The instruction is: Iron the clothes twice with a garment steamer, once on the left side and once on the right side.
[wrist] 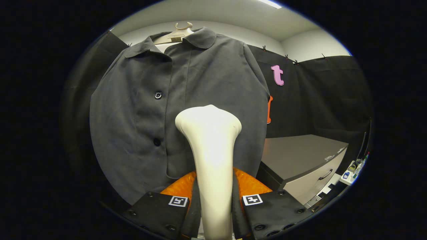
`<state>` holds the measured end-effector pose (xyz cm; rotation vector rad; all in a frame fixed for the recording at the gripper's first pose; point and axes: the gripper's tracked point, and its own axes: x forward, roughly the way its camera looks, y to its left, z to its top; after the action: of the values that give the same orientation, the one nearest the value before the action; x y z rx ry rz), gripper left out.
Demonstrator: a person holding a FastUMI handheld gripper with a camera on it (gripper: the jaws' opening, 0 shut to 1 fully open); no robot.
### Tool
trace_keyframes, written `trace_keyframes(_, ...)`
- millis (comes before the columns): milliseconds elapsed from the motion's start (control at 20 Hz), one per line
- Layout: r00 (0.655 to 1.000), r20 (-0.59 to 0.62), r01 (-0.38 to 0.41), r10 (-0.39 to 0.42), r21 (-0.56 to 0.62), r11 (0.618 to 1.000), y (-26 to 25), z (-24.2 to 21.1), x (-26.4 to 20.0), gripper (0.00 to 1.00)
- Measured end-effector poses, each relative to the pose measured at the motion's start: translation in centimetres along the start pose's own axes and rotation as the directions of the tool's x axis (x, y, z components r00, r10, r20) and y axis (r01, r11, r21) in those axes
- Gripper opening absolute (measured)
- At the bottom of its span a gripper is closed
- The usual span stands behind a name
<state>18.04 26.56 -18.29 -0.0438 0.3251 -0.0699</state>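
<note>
Between the gripper's (215, 206) clamped fingers stands the steamer (210, 146), head against the hanging coat (150, 110) near its middle; best keep it flat and stroke slowly down one side.

The tongs (216, 203) are built from two broad, flat plates, one on each side. Each plate carries a small square tag with a blocky printed pattern near its inner top corner. Round screw heads dot the plates' faces and their outer and lower edges.
</note>
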Motion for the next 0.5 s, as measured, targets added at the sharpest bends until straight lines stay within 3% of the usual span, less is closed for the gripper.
trace_keyframes(500,0.995,-0.103,0.013,-0.013,0.0,1.0,-1.0,-6.6,-1.3,0.46)
